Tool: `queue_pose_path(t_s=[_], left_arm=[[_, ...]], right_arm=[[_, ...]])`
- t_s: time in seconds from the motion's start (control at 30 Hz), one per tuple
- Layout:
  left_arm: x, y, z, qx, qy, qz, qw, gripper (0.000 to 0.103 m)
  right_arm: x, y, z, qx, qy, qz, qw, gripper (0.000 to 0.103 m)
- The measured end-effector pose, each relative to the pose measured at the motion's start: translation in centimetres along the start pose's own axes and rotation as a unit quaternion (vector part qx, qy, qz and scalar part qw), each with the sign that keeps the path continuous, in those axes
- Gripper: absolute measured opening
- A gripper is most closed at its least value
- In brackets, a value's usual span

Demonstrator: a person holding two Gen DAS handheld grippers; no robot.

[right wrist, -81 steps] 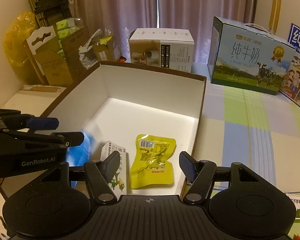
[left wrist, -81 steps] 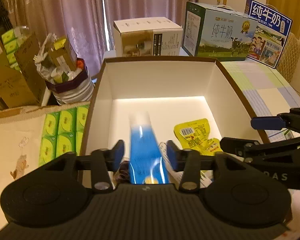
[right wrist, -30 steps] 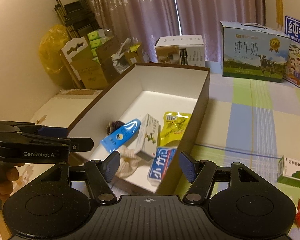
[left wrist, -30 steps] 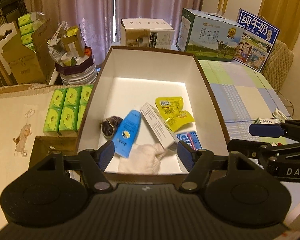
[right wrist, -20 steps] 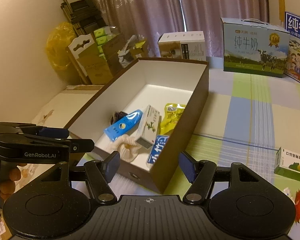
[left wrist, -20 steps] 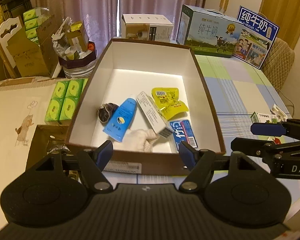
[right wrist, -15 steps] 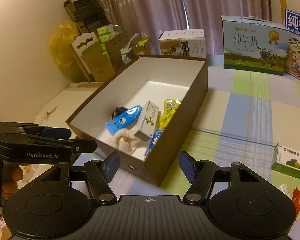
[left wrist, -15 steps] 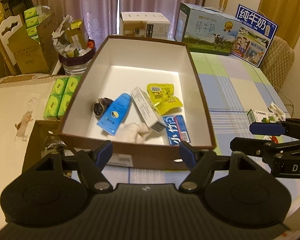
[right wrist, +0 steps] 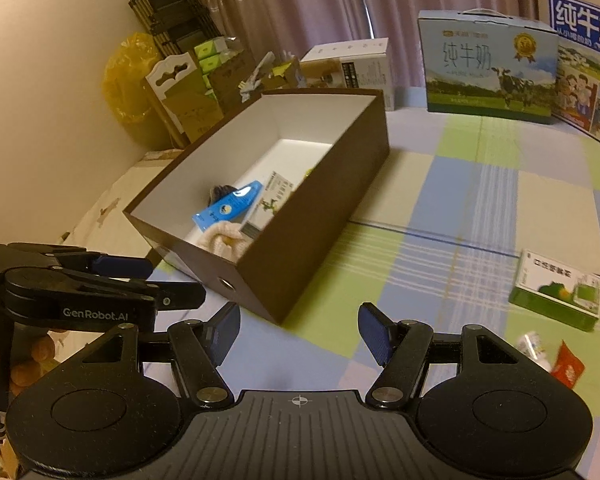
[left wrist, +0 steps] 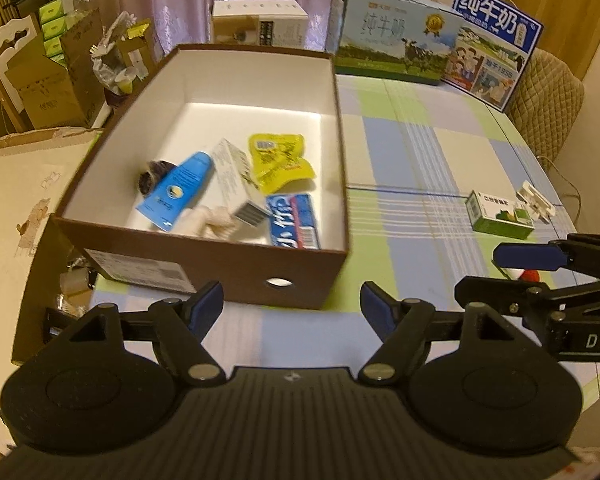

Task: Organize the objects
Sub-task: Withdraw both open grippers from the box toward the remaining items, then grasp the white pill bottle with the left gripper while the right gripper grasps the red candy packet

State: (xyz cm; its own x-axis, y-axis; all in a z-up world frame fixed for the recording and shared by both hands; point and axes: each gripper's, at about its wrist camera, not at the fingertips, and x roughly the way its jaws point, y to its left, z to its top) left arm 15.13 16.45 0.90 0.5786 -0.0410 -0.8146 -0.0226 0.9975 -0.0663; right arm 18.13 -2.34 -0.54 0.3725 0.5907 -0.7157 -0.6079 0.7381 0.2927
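Observation:
A brown box [left wrist: 204, 264] with a white inside stands on the checked tablecloth; it also shows in the right wrist view [right wrist: 320, 200]. It holds a blue tube [left wrist: 176, 192], a white carton [left wrist: 236, 176], a yellow pouch [left wrist: 278, 158], a blue pack [left wrist: 294, 222], a cream cloth [left wrist: 212, 224] and a dark item [left wrist: 152, 172]. A green and white box [left wrist: 500, 216] lies on the cloth to the right, seen too in the right wrist view [right wrist: 556, 294]. My left gripper [left wrist: 292, 308] is open and empty, just in front of the brown box. My right gripper [right wrist: 298, 334] is open and empty, near the box's front corner.
Two milk cartons [left wrist: 392, 48] and a white carton [left wrist: 260, 28] stand behind the box. Cardboard boxes and tissue packs [left wrist: 52, 68] are at the left. A white clip [left wrist: 536, 202] and a red packet [right wrist: 566, 368] lie near the green box. A chair [left wrist: 548, 92] is at the far right.
Both grippers have pulled back from the brown box and turned right; the blue tube the left gripper held now lies in the box. The green box has come into view.

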Motion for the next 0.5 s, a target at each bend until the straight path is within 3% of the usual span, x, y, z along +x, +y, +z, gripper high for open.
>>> queue_pose_path(t_s=[0.5], left_arm=[[2.0,-7.1,-1.0,0.019,0.030,-0.012,0.9993,0.073]], right_arm=[[-3.9,-7.1,-3.5,0.045,0.021,-0.026,0.998,0.063]])
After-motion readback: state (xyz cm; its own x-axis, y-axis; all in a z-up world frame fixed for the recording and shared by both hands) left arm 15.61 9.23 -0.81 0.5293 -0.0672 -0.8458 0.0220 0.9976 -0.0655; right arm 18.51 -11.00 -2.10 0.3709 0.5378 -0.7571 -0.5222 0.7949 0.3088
